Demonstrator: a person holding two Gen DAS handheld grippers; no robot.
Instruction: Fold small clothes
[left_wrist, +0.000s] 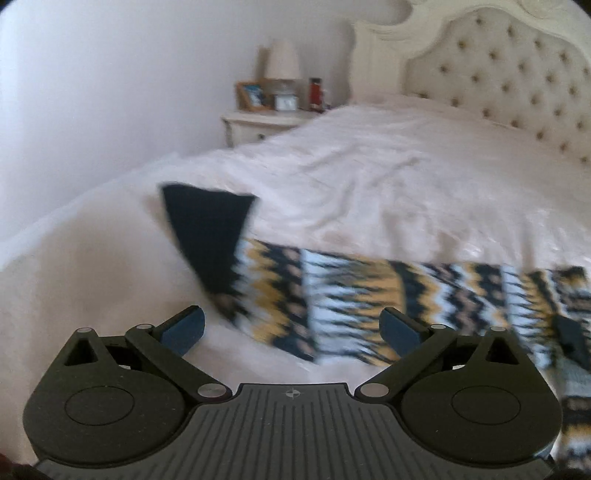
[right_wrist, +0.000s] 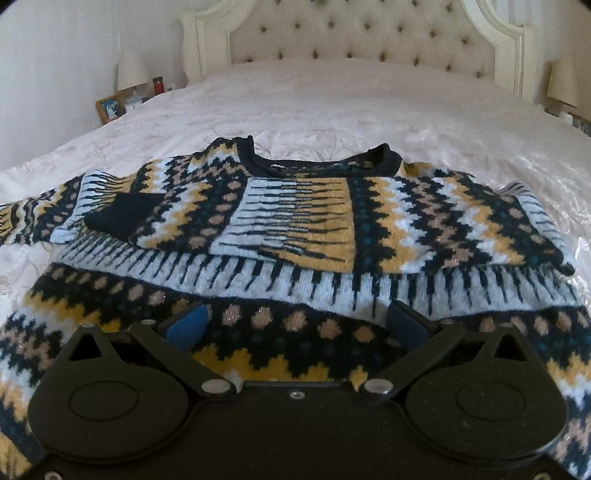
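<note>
Sweater (left_wrist: 369, 306) motion-blurred, right end cropped

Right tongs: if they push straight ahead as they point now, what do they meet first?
Most likely the patterned sweater lying on the bed; the open right tongs hang just above its knit, though depth is unclear.

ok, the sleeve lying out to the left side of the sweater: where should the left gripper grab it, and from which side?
Take the sleeve at its dark cuff, the free end farthest from the sweater body. It lies flat and stretched out on the bedspread, so probably come from above and outside, one finger sliding under the cuff edge. The left gripper is open and empty; the right gripper is open over the hem.
</note>
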